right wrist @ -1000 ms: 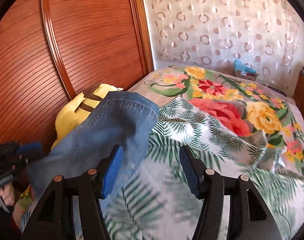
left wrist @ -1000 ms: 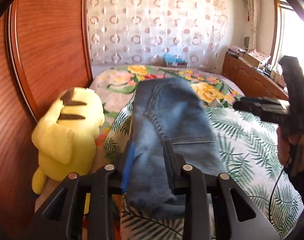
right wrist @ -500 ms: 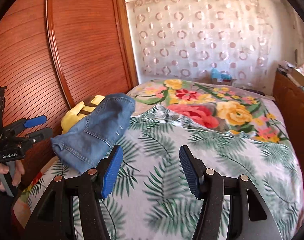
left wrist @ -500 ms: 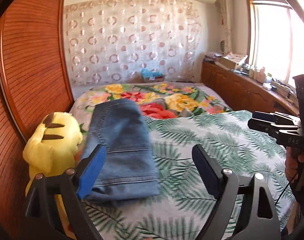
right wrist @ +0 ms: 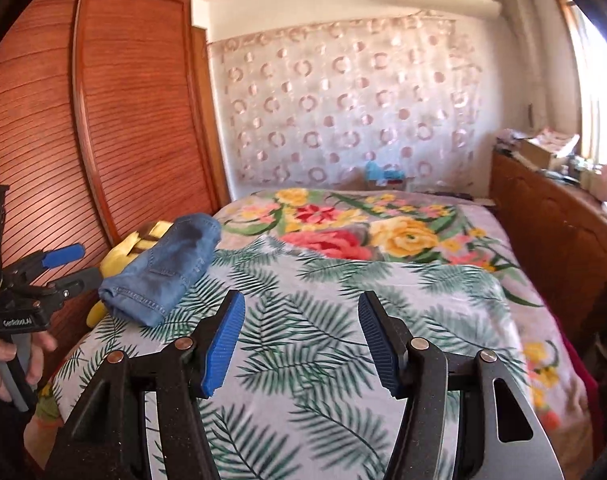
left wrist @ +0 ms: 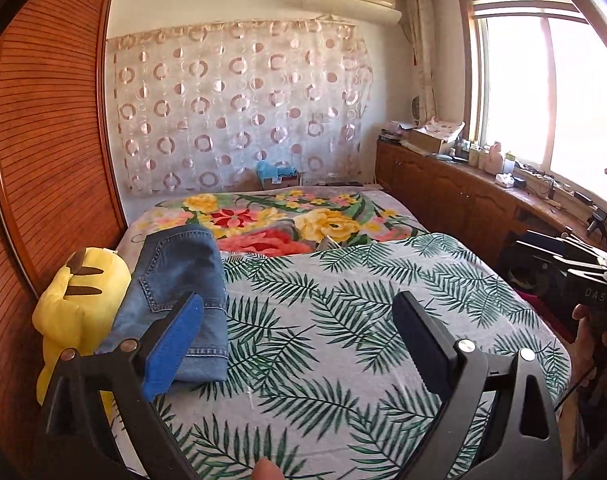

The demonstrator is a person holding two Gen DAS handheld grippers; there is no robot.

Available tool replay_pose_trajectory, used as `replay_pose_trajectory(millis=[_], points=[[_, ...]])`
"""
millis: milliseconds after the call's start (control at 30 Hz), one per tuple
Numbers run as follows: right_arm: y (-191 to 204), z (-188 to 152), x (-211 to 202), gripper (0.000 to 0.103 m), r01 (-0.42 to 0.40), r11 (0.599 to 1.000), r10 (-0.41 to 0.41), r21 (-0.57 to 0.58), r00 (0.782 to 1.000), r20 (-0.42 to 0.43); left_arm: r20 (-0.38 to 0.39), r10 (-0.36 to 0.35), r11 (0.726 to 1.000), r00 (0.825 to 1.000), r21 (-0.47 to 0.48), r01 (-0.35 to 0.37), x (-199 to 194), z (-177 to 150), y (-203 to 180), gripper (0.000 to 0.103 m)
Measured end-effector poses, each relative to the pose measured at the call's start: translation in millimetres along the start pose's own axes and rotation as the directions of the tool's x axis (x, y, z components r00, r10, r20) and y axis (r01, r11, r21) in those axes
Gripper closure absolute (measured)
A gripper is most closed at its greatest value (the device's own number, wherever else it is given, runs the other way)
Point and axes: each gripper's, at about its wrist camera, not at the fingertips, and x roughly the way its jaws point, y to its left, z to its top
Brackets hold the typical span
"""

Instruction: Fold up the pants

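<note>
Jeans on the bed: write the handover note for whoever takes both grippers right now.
Left gripper: open, jaws just opened wide, nothing between them.
Right gripper: open, jaws just widened a little, nothing between them.
Jeans: folded into a compact bundle, lying at the left edge of the bed, beside the yellow plush toy, apart from both grippers.
Done: folding and set-down appear complete.
Left: probably nothing, perhaps a check that the bundle lies tidy.

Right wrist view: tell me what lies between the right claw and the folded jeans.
Only bare palm-leaf bedspread separates right claw from jeans.
</note>
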Motion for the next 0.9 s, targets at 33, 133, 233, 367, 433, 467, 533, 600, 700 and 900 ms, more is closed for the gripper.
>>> replay_pose_trajectory(millis=[33, 133, 233, 367, 433, 467, 533, 600, 700, 900], points=[[1, -2, -9, 0.034, 0.014, 1.0, -0.014, 0.007, 1.0, 0.011, 0.006, 0.006, 1.0, 1.0, -0.007, -0.006, -5, 0, -4, 0.007], [6, -6, -29, 0.033, 0.063, 0.998, -0.064, 0.016, 0.997, 0.032, 0.007, 0.002, 1.0, 1.0, -0.016, -0.002, -14, -2, -14, 0.007], [11, -11, -48, 0.033, 0.091, 0.996, -0.092, 0.022, 0.995, 0.048, 0.009, 0.013, 1.0, 1.0, -0.015, -0.013, -21, -3, -22, 0.007], [18, -12, -61, 0.032, 0.098, 0.995, -0.1, 0.034, 0.993, 0.065, 0.032, 0.013, 1.0, 0.999, -0.018, -0.012, -31, -3, -28, 0.007], [21, -12, -63, 0.032, 0.099, 0.994, -0.102, 0.037, 0.992, 0.075, 0.042, 0.008, 1.0, 0.999, -0.024, -0.007, -37, -1, -30, 0.007], [22, -12, -64, 0.032, 0.102, 0.994, -0.105, 0.035, 0.992, 0.077, 0.044, 0.009, 1.0, 0.999, -0.023, -0.008, -38, -1, -30, 0.007], [27, -12, -65, 0.032, 0.104, 0.994, -0.106, 0.032, 0.991, 0.082, 0.049, 0.015, 1.0, 0.999, -0.017, -0.014, -41, 0, -32, 0.007], [29, -14, -64, 0.032, 0.103, 0.994, -0.106, 0.032, 0.991, 0.085, 0.048, 0.023, 1.0, 0.999, -0.011, -0.023, -41, 0, -33, 0.007], [30, -15, -58, 0.032, 0.106, 0.994, -0.108, 0.033, 0.991, 0.081, 0.049, 0.024, 1.0, 0.999, -0.017, -0.023, -43, 1, -32, 0.007], [21, -15, -51, 0.032, 0.108, 0.994, -0.11, 0.027, 0.991, 0.078, 0.054, 0.031, 0.999, 0.998, -0.019, -0.03, -43, 1, -33, 0.007]])
